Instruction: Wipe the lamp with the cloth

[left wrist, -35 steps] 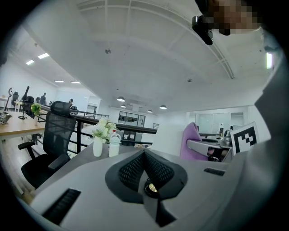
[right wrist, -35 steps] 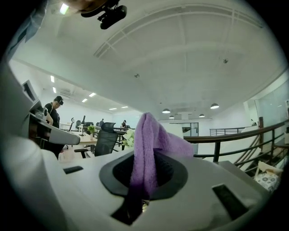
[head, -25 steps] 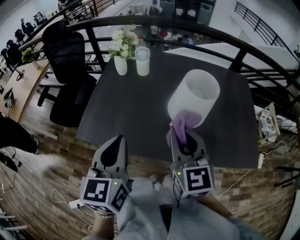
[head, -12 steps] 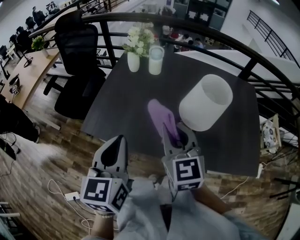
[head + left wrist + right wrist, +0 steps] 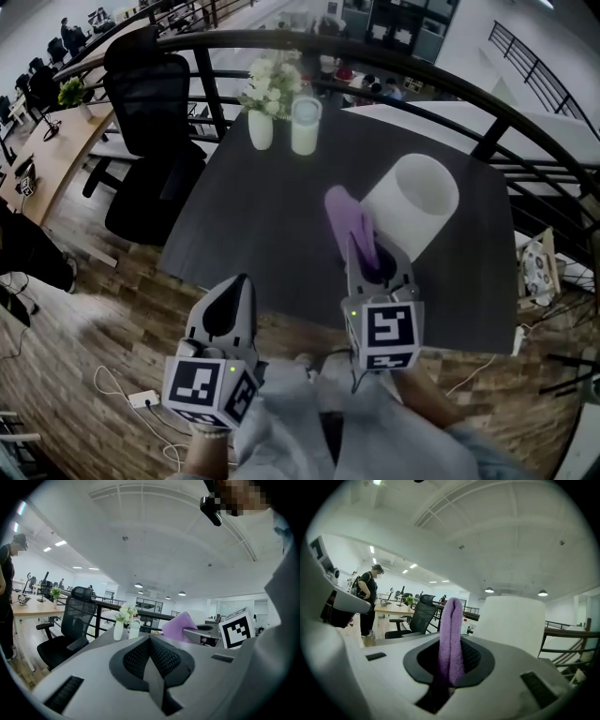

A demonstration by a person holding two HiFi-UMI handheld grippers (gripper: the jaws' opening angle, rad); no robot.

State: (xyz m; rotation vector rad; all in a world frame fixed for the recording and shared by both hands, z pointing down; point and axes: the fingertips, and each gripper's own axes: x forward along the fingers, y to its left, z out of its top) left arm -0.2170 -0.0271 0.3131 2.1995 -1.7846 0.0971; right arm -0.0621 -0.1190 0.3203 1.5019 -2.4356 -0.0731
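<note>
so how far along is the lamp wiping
Done: the purple cloth is clamped in the right gripper. In hand: it is raised beside the white lamp; contact is unclear. Left: the wiping itself. The left gripper is shut and empty.

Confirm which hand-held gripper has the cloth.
The right hand-held gripper, jaws clamped on the purple cloth; the left hand-held gripper is shut and empty.

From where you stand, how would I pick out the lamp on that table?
Find the dark table. On its right side sits the lamp, a wide plain white drum. It is far bigger than the flower vase and pale jar at the far edge, and a purple cloth is held up beside it.
</note>
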